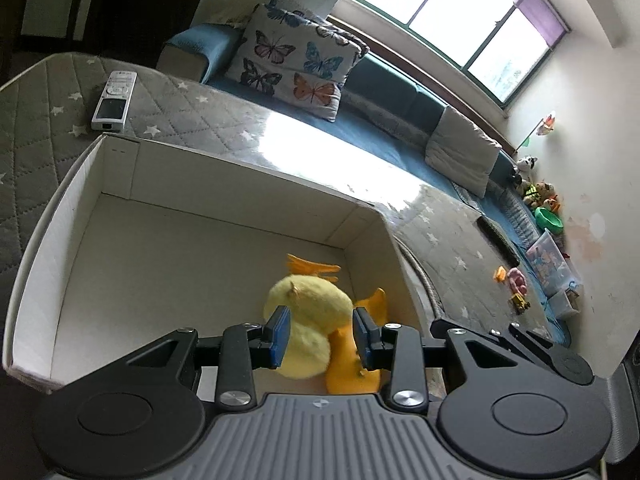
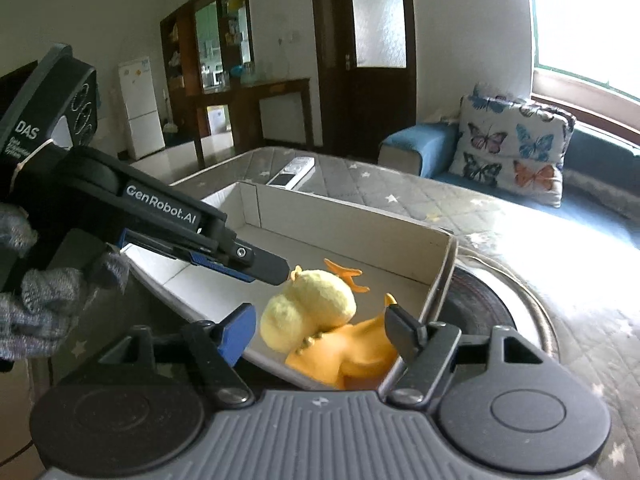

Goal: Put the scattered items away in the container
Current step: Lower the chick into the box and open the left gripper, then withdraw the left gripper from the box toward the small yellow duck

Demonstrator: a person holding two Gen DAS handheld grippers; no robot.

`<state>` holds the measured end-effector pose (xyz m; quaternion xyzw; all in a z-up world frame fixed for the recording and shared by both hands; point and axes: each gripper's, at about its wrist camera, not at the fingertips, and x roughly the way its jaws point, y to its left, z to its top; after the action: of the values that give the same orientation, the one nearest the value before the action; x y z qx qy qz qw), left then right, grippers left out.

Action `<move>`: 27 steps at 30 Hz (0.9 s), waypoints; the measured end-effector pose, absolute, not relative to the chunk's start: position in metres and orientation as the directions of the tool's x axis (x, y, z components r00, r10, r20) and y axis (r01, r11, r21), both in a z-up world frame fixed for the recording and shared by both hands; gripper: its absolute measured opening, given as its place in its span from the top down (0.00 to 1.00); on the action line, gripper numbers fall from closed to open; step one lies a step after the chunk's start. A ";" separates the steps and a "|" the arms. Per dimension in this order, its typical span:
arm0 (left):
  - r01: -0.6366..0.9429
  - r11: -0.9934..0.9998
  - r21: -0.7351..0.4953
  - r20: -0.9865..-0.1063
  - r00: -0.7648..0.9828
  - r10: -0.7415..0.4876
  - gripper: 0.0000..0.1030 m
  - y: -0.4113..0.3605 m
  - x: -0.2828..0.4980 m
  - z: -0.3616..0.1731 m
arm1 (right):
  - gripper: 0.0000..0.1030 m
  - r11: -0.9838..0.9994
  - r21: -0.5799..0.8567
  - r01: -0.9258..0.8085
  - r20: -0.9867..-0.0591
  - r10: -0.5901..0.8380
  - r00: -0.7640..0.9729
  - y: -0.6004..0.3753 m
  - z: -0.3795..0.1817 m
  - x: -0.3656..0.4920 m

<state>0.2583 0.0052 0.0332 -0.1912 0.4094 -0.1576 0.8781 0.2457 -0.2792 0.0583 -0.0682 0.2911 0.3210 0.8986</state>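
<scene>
A yellow plush duck (image 1: pixel 308 312) with orange feet lies on its side on the floor of a white cardboard box (image 1: pixel 240 168), in the near right corner. In the left wrist view my left gripper (image 1: pixel 322 334) hovers over it, its blue pads (image 1: pixel 280 332) standing apart on either side of the plush without squeezing it. From the right wrist view the left gripper (image 2: pixel 276 272) reaches in from the left, its tip at the duck's (image 2: pixel 312 308) head. My right gripper (image 2: pixel 322 332) is open around the duck at the near wall of the box (image 2: pixel 352 216), pads off the plush.
The box stands on a grey quilted star cover (image 1: pixel 192 108). A white remote (image 1: pixel 114 100) lies beyond the box's far corner. Small toys (image 1: pixel 516 280) lie on the cover to the right. A gloved hand (image 2: pixel 40 300) holds the left gripper. A blue sofa with a butterfly cushion (image 2: pixel 512 148) stands behind.
</scene>
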 end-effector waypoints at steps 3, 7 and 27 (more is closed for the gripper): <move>0.134 0.874 -0.467 -0.648 0.620 -0.441 0.64 0.002 0.245 0.038 | 0.29 0.789 0.063 -0.611 -0.558 0.535 0.634 -0.283 0.060 0.232; 0.142 0.880 -0.453 -0.642 0.633 -0.432 0.64 0.000 0.227 0.042 | 0.27 0.796 0.068 -0.601 -0.549 0.533 0.644 -0.289 0.061 0.212; 0.086 0.884 -0.459 -0.646 0.651 -0.399 0.65 0.020 0.141 0.025 | 0.02 0.798 0.121 -0.591 -0.505 0.562 0.655 -0.287 0.042 0.141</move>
<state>0.1409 0.0200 0.0246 -0.1981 0.3946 -0.1368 0.8868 0.1408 -0.2875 0.0415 -0.0270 0.2681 0.3169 0.9094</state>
